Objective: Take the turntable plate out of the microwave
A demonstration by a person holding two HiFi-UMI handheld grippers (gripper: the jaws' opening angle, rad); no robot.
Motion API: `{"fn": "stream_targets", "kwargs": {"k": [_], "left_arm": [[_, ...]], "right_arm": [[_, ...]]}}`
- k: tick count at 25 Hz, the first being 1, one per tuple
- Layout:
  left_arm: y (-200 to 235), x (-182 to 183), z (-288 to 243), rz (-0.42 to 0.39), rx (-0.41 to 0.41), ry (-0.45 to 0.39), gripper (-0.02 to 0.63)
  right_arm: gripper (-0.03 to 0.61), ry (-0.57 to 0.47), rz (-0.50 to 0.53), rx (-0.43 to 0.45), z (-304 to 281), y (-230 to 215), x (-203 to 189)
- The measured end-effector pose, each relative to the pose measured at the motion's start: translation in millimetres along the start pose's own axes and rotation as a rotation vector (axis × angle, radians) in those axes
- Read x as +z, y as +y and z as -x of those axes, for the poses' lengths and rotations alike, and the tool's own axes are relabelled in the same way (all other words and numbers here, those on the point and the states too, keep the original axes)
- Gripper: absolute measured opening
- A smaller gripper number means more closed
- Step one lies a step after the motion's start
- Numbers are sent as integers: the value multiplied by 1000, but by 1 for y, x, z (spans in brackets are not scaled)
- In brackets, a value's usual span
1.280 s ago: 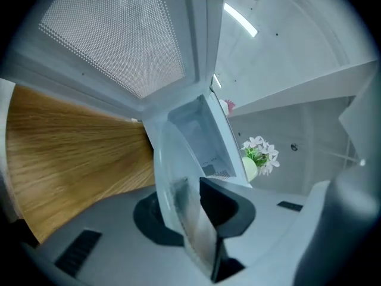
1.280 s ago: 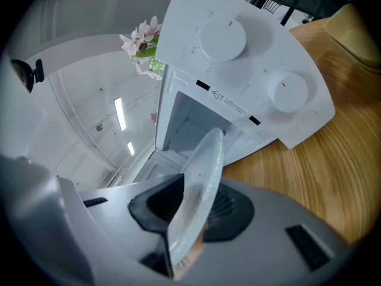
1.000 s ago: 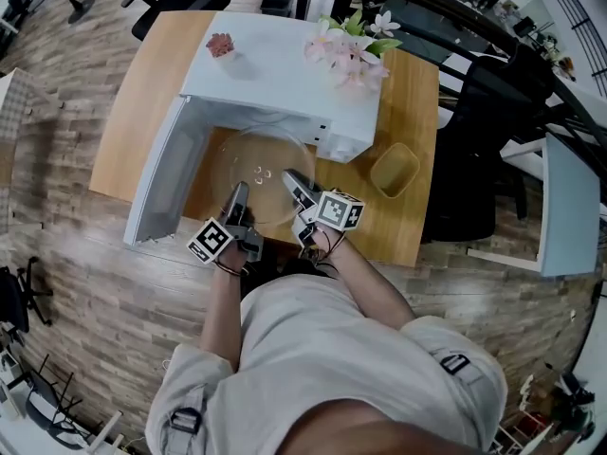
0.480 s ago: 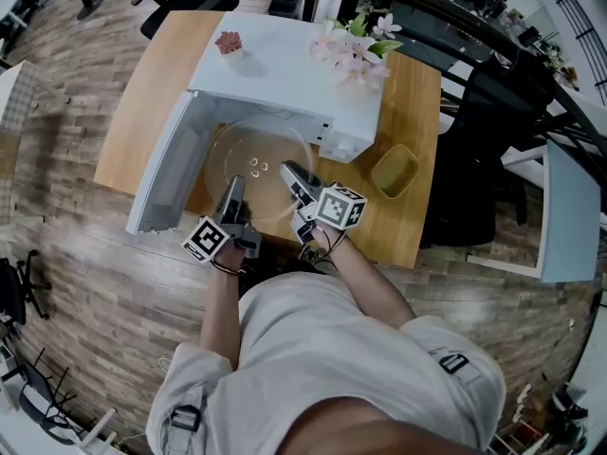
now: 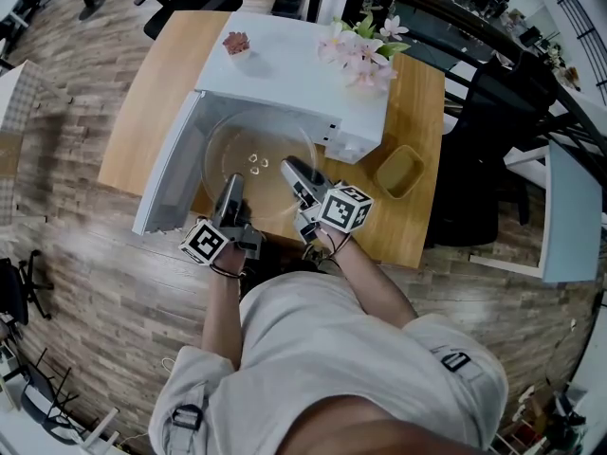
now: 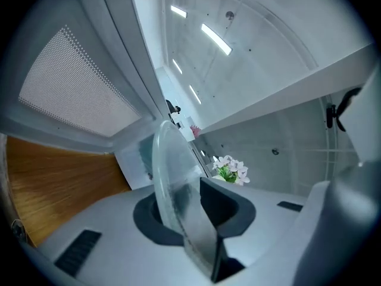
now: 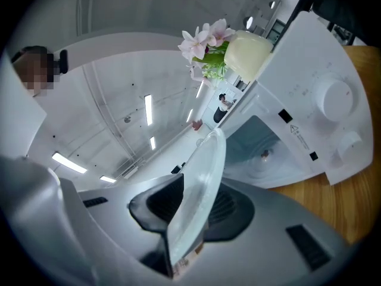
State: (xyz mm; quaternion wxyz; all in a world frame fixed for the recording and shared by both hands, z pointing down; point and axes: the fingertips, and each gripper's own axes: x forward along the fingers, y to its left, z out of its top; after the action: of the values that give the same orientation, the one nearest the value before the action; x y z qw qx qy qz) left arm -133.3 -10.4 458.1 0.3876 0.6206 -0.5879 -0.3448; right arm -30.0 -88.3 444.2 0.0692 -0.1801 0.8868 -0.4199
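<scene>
In front of the open microwave point(image 5: 285, 64), you hold the turntable plate point(image 5: 256, 164) off the table point(image 5: 142, 102), one gripper on each side of its near edge. The plate is clear glass. Its far rim lies at the mouth of the cavity, and most of the disc is outside over the wooden surface. Whether the far edge is past the opening cannot be told from the head view.

Left gripper point(image 5: 231, 188): the jaws are clenched on the near-left rim of the plate. In the left gripper view the glass stands edge-on between the two dark pads, with both pads bearing on it. The microwave door point(image 5: 175, 159) is swung open on that side, and its perforated panel fills the upper left of that view.

Right gripper point(image 5: 290, 169): the jaws grasp the near-right rim. They have just opened a little further, yet the rim sits between them and both pads press on it. Beyond the plate, the right gripper view shows the lit cavity and the control panel with two round knobs point(image 7: 336, 97).

Both grippers point level, toward the cavity. Their marker cubes face up, and your hands are close together just in front of your body.

On top of the microwave stand a bunch of pink flowers point(image 5: 365, 45) at the right and a small pot point(image 5: 237, 44) at the left. A yellow container point(image 5: 398, 171) sits on the table just to the right of the microwave, apart from the plate.
</scene>
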Motion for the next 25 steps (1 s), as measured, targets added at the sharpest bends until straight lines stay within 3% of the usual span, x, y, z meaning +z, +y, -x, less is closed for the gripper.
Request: {"fn": "stream_targets", "kwargs": {"k": [8,10,25], "left_arm": [[-12,15,-8,-8,-47,6,89],[-17,17,-13,-32,-89,15,87],[-44,23,-46,-74,-196,109,89]], "right_arm": [[104,-54,42,16,-5,14,17],[104,-67,46,14,-5,14,19],[109,-176,109,-60,9,18,50]]}}
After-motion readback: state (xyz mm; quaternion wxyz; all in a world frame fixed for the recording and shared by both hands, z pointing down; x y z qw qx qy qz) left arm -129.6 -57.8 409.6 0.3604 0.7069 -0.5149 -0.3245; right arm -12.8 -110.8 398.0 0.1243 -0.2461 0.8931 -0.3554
